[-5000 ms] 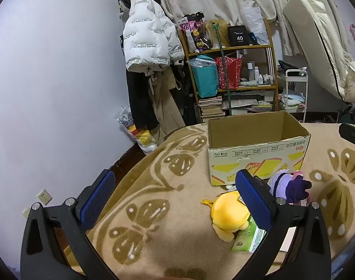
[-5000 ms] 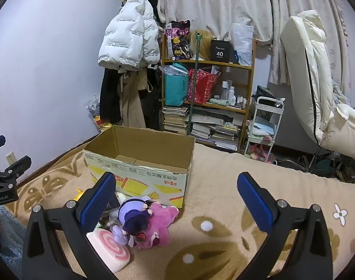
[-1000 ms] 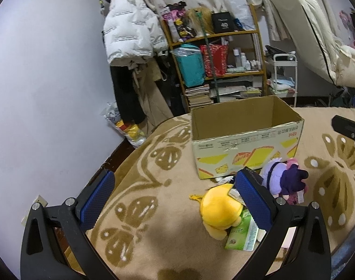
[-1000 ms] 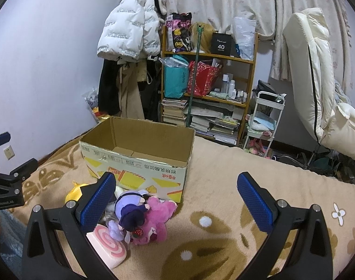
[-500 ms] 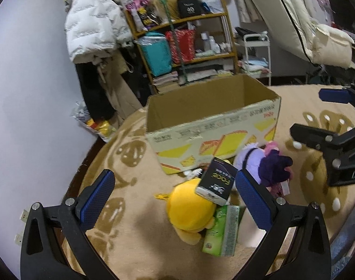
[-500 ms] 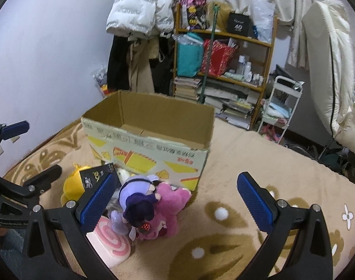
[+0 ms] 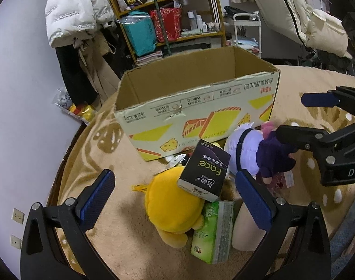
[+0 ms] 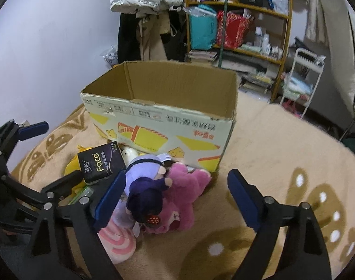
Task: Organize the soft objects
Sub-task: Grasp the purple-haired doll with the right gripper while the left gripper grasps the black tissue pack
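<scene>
An open cardboard box (image 7: 200, 107) stands on the beige blanket, and a pile of toys lies in front of it. My left gripper (image 7: 175, 179) is open above a yellow plush (image 7: 172, 210), which has a black tissue pack (image 7: 204, 172) leaning on it and a green tissue pack (image 7: 212, 231) beside it. My right gripper (image 8: 177, 175) has its jaws closing. A purple doll (image 8: 144, 186) and a pink plush (image 8: 184, 191) lie between them, and the pads touch neither. A pink swirl cushion (image 8: 116, 245) sits under its left finger.
The blanket (image 8: 282, 163) runs off to the right of the box. Behind the box are a cluttered wooden shelf (image 8: 238, 23), hanging coats (image 7: 72, 14), a white trolley (image 8: 303, 79) and a cream recliner (image 7: 294, 11). A wall is on the left.
Both grippers have come down and tilted toward the toy pile, which now looks larger. The right jaws have narrowed a little. Nothing has been picked up.
</scene>
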### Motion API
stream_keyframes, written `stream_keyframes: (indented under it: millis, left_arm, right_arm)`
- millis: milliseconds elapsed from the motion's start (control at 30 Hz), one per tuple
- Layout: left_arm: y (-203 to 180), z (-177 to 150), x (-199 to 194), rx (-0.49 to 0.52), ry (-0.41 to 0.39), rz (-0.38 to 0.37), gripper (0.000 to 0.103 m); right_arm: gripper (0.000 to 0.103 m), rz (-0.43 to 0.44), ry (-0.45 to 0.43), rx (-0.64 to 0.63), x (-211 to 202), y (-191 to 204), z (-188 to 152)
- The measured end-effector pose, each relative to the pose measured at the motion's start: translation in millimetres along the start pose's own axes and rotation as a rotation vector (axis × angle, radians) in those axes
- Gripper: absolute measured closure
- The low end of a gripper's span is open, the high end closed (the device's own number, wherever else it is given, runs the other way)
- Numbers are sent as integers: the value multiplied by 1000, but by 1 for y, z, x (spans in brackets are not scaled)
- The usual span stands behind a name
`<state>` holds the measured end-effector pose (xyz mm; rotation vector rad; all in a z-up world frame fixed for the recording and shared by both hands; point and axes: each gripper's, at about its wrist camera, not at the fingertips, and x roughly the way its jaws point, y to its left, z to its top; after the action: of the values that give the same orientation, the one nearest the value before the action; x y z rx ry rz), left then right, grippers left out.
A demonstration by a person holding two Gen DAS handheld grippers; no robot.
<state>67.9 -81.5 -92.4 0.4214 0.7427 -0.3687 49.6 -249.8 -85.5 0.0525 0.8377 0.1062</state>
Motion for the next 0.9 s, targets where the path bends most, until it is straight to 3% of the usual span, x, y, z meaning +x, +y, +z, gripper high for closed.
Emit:
stream_keyframes:
  millis: [100, 367, 533, 700, 800, 900]
  left_arm:
    - [-2, 1, 9, 3, 17, -14, 1]
    - [-9, 0, 26, 29, 51, -37, 1]
    - [-15, -1, 31, 54, 56, -42, 1]
    - [-16, -2, 32, 58, 56, -49, 12]
    - [-17, -2, 33, 62, 55, -44, 22]
    - [-16, -2, 36, 51, 67, -58, 31]
  right_arm:
    - [20, 32, 33, 12, 9, -2, 0]
    - [23, 93, 79, 32, 24, -1, -5]
    - [30, 128, 119, 27, 32, 3, -8]
    - [40, 161, 144, 28, 36, 6, -10]
    - [53, 189, 148, 14, 36, 10, -12]
    - [55, 189, 151, -5, 38, 14, -13]
